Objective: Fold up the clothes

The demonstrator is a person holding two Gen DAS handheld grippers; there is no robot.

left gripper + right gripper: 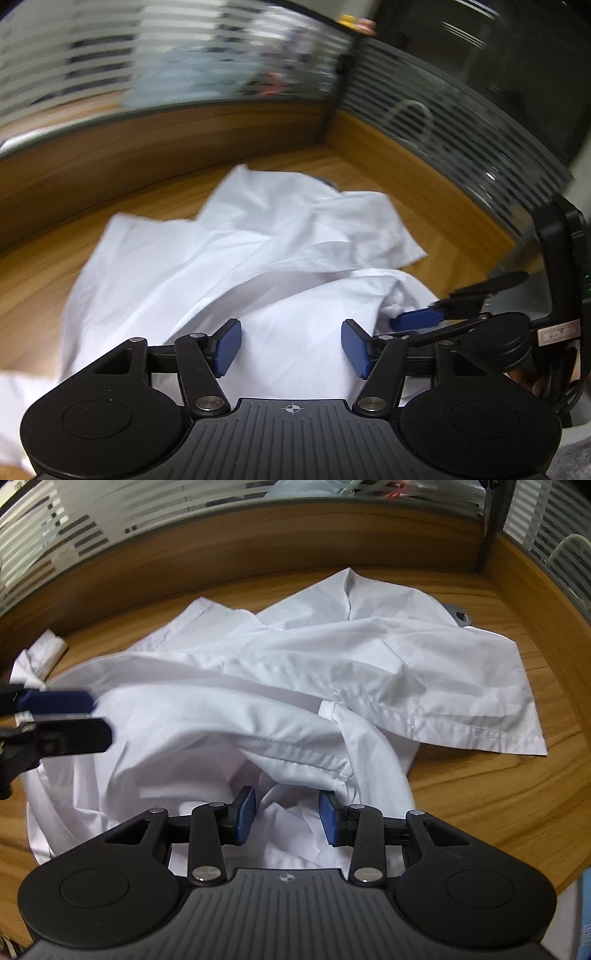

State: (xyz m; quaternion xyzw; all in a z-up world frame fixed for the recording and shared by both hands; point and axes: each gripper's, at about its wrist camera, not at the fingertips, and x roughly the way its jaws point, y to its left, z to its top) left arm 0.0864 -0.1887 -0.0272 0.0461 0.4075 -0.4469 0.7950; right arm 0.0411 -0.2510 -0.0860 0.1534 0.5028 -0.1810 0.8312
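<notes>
My left hand-held gripper point(291, 345) hangs wide open over the crumpled white shirt point(295, 672) on the desk point(498, 794), right hand-held gripper point(287, 814) half open, holding nothing. Thin floppy cotton, probably slippery, so I'd pinch the hem point(476, 734) corners

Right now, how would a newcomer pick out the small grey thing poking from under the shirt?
Start at the wooden desk and its crumpled white shirt. At the shirt's far right edge sits a grey tab with a dark hole, the only non-white thing against the fabric.
</notes>
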